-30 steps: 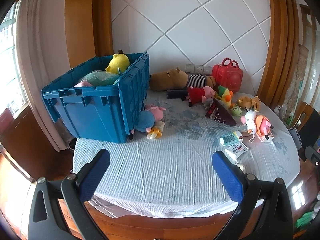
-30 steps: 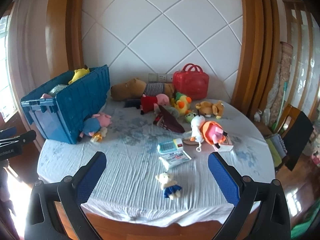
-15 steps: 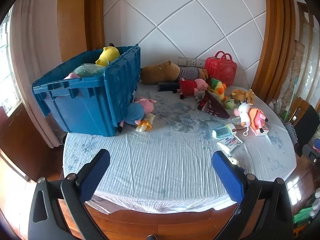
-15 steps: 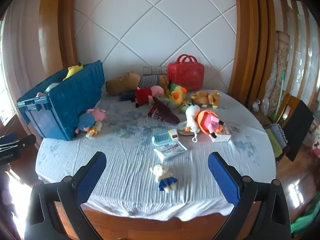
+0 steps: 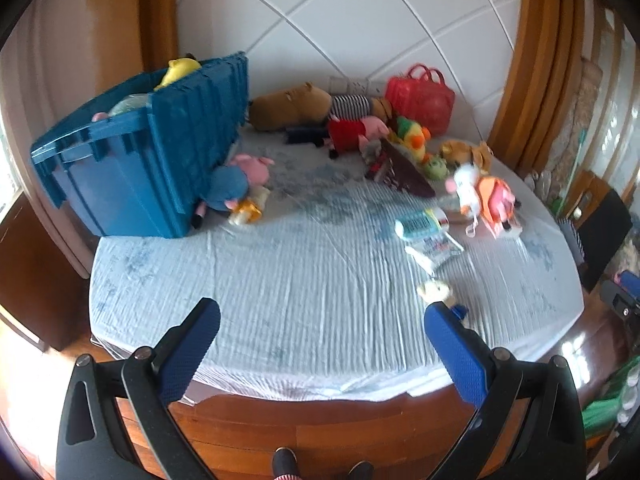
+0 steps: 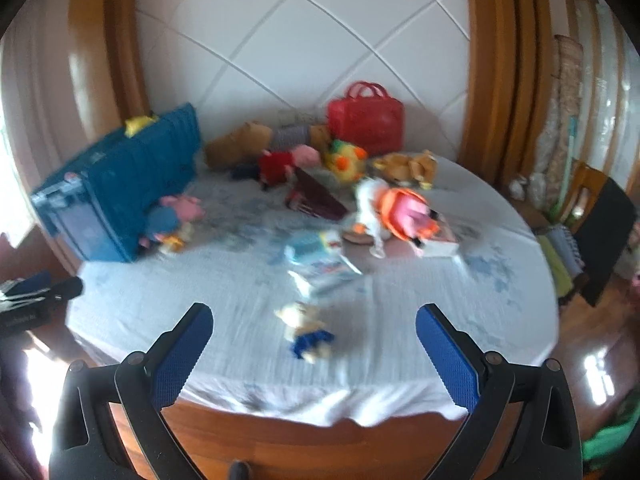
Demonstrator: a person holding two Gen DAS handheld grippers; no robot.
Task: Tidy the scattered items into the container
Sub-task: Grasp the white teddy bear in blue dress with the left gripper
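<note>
A blue crate [image 5: 152, 168] [image 6: 116, 192] stands at the table's back left, holding a yellow plush [image 5: 180, 69] and other toys. Several plush toys lie scattered over the white cloth: a blue-and-pink pig [image 5: 240, 184] against the crate, a red-dressed pig [image 5: 352, 134], a brown capybara [image 5: 292, 106], an orange-and-white pair [image 5: 484, 194], and a small bear [image 6: 306, 330] near the front edge. A red case [image 5: 420, 98] stands at the back. My left gripper [image 5: 322, 332] and right gripper [image 6: 314, 330] both hang open before the table's front edge, holding nothing.
A toy cash register [image 5: 420, 222] and a flat packet [image 5: 434, 250] lie right of centre. A dark triangular item [image 5: 400, 170] lies mid-table. A dark chair [image 5: 600, 232] stands on the right. The round table's wooden rim [image 5: 320, 424] is just ahead. Shoes [image 5: 286, 462] show below.
Both grippers have pulled back and risen, so the table looks farther and its front rim shows. Both views now blur with motion. The toys have not moved.
</note>
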